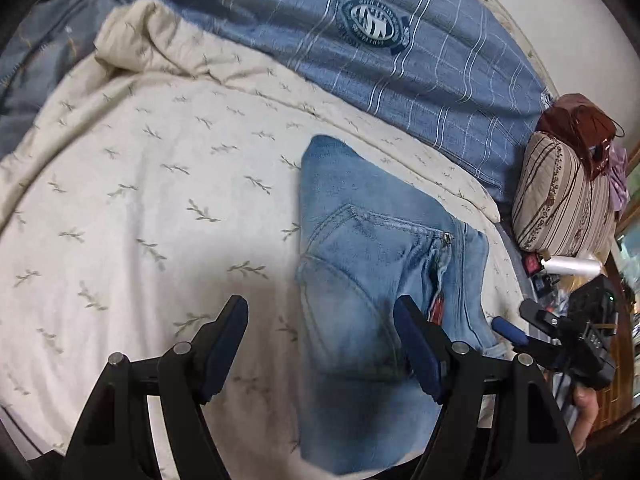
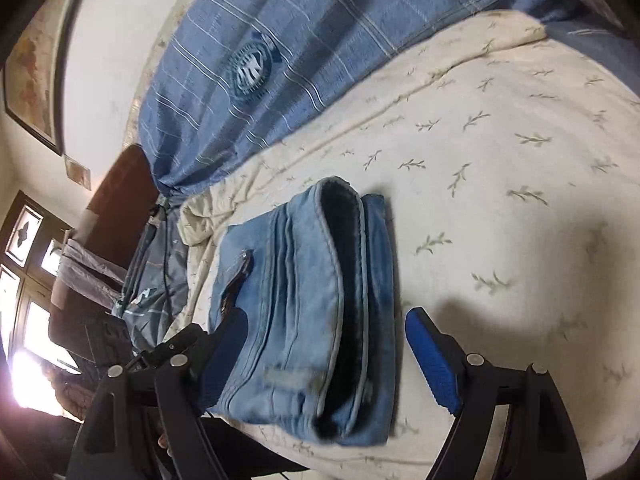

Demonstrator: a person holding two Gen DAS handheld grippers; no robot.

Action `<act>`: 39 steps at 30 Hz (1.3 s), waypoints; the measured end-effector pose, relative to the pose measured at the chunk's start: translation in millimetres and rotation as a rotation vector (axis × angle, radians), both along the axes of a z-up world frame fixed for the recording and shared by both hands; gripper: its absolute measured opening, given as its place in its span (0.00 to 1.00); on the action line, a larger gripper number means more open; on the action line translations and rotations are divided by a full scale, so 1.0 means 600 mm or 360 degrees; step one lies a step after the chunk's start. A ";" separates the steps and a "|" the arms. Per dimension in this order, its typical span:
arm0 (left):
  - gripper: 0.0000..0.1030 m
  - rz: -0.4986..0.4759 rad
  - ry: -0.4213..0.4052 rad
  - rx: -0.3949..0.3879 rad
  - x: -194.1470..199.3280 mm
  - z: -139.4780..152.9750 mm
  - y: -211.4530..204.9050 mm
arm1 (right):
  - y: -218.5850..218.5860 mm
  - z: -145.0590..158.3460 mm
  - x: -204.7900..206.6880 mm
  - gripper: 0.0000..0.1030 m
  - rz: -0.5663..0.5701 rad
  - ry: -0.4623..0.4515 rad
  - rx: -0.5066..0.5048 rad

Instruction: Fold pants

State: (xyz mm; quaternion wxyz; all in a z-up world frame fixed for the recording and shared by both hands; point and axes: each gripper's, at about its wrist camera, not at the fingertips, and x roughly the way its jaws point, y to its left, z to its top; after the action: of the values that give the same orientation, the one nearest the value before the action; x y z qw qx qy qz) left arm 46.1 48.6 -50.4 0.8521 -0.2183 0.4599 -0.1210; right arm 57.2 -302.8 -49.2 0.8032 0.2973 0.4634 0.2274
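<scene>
The light blue jeans [image 1: 372, 264] lie folded into a compact bundle on the cream leaf-print bedspread [image 1: 140, 200]. My left gripper [image 1: 320, 320] is open and empty, hovering above the bundle's near left edge. The right gripper [image 1: 516, 330] shows at the right of the left wrist view, beside the bundle. In the right wrist view the folded jeans [image 2: 304, 292] show stacked layers with a dark fold opening. My right gripper [image 2: 324, 332] is open and empty, its fingers straddling the bundle's near end from above.
A blue plaid duvet [image 1: 360, 40] with a round crest lies at the far side of the bed. A striped pillow [image 1: 564, 200] and brown bag [image 1: 576, 128] sit at the right. Small items crowd the right bedside. A window [image 2: 24, 280] and framed picture [image 2: 36, 68] are on the wall.
</scene>
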 end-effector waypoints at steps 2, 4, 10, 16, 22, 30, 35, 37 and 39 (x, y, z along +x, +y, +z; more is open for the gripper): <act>0.74 0.0007 0.0039 -0.0046 0.008 -0.008 -0.001 | 0.008 -0.006 0.014 0.81 0.0015 0.0047 -0.0033; 0.74 0.0021 0.0043 -0.0025 0.006 -0.010 -0.003 | 0.011 -0.006 0.014 0.81 0.0017 0.0033 -0.0028; 0.74 0.0009 -0.0007 0.0055 -0.002 -0.005 -0.005 | 0.017 -0.009 -0.017 0.81 0.0036 0.0024 -0.0064; 0.74 -0.0029 0.0023 0.0041 0.009 -0.005 -0.012 | 0.011 -0.018 0.018 0.81 0.0027 0.0112 0.0089; 0.74 -0.0076 0.0019 0.0092 0.014 -0.004 -0.030 | 0.038 -0.024 0.032 0.82 0.0075 0.0134 -0.0005; 0.74 -0.0075 0.0006 0.0122 0.013 -0.002 -0.035 | 0.018 0.035 0.010 0.82 -0.0019 -0.0009 0.0021; 0.74 -0.0066 0.0011 0.0118 0.013 -0.005 -0.035 | 0.057 0.055 0.014 0.82 0.0251 -0.0028 0.0342; 0.74 -0.0065 0.0014 0.0119 0.010 -0.004 -0.034 | 0.081 0.008 0.029 0.81 0.0297 0.0133 0.0178; 0.74 -0.0070 -0.0005 0.0116 0.002 0.003 -0.032 | 0.084 -0.044 0.036 0.76 0.0260 0.0294 0.0060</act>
State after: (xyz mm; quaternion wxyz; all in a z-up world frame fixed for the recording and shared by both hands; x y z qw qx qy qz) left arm 47.2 29.6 -48.9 0.8574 -0.1767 0.4674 -0.1234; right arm 78.6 -252.1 -75.4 0.7302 0.2934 0.5537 0.2722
